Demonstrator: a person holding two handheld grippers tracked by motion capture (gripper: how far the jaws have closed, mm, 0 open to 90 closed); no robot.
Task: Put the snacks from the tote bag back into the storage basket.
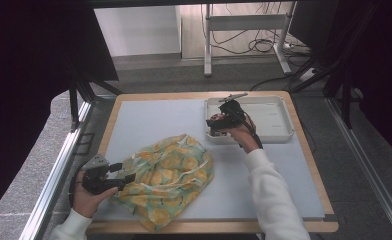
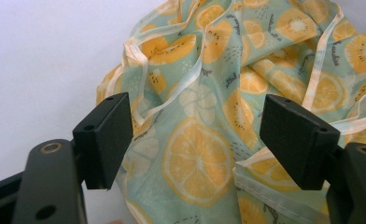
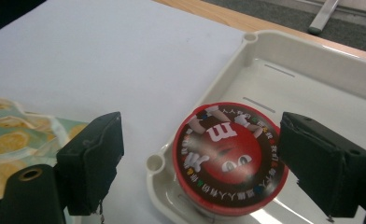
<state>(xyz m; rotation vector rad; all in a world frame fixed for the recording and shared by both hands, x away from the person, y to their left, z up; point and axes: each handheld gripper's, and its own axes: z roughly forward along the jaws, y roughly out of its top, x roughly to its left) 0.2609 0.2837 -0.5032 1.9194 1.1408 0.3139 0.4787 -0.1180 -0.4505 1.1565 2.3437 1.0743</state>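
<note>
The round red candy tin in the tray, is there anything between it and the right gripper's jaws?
Nothing visible. The red candy tin sits in the near corner of the white tray, and the right gripper hangs just above it with its jaws open, one to each side. The fruit-print bag lies off on the mat, clear of them.

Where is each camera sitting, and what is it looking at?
High view: above the table's near side, looking forward and down at the fruit-print bag and white tray; both forearms and hands show.
Left gripper view: on the left gripper, facing the bag; its open black jaws show.
Right gripper view: on the right gripper, facing a red candy tub in the tray; its open jaws show.
All three views share the bag.
</note>
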